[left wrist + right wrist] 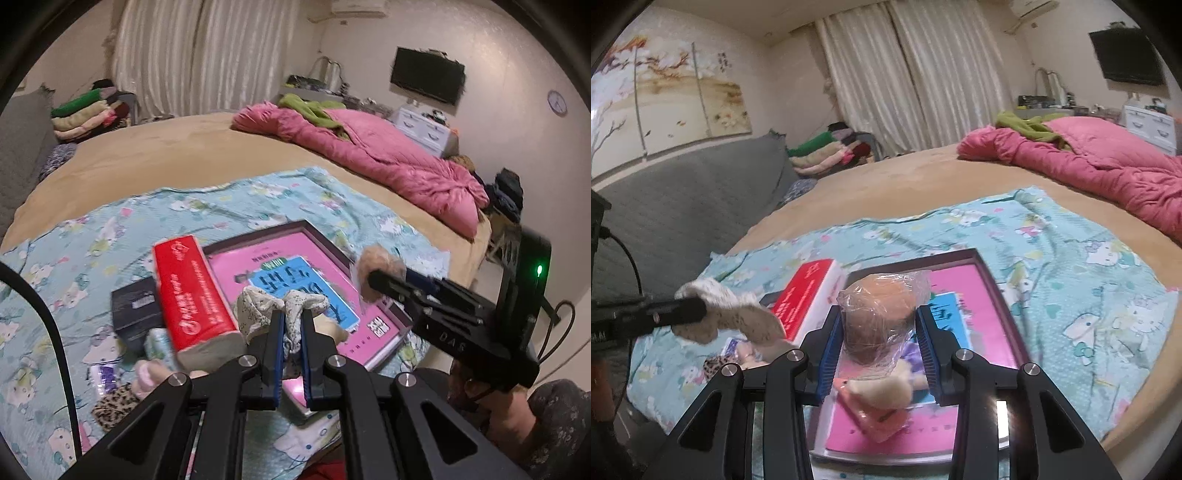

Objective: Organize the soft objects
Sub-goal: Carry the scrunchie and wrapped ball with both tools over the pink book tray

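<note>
My left gripper (292,321) is shut on a white patterned cloth scrunchie (266,308), held above the pink box lid (332,273); it also shows in the right wrist view (731,314). My right gripper (879,325) is shut on a tan fluffy item in a clear plastic bag (882,310), over the pink lid (975,306); that item shows in the left wrist view (376,269) too. A cream plush piece (882,395) lies on the lid below my right gripper.
A red tissue pack (192,291) and a black box (136,310) lie left of the lid on the teal Hello Kitty cloth (92,236). A leopard-print item (114,406) and pink plush lie nearer. A pink quilt (388,158) lies on the bed's far right.
</note>
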